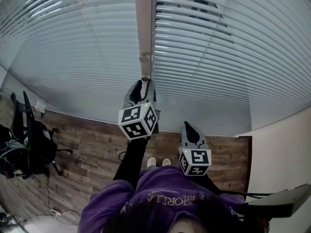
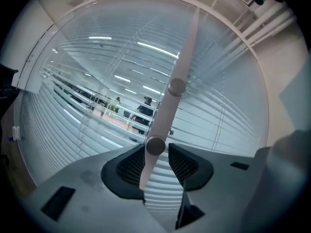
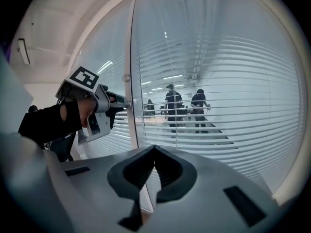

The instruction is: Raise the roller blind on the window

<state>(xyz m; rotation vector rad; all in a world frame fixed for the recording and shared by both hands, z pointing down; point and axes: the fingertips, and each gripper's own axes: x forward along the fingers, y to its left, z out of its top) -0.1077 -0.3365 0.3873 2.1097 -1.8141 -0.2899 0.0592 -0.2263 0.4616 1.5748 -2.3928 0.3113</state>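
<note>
The window blind (image 1: 218, 57) is a set of white horizontal slats behind glass, on both sides of a pale upright post (image 1: 144, 23). The post carries two round knobs. My left gripper (image 1: 143, 83) reaches level to the post. In the left gripper view its jaws stand open, with the lower knob (image 2: 155, 145) and the post (image 2: 182, 62) between them; the upper knob (image 2: 177, 87) is above. My right gripper (image 1: 188, 126) hangs lower and to the right, away from the post. Its jaws (image 3: 154, 149) meet at the tips with nothing in them. The right gripper view shows the left gripper (image 3: 124, 102) at the post (image 3: 130, 81).
A black office chair (image 1: 29, 140) stands on the wooden floor (image 1: 92, 149) at the left. A pale wall (image 1: 282, 149) closes the right side. Through the slats (image 3: 233, 81) I see people (image 3: 184, 106) in the room beyond the glass.
</note>
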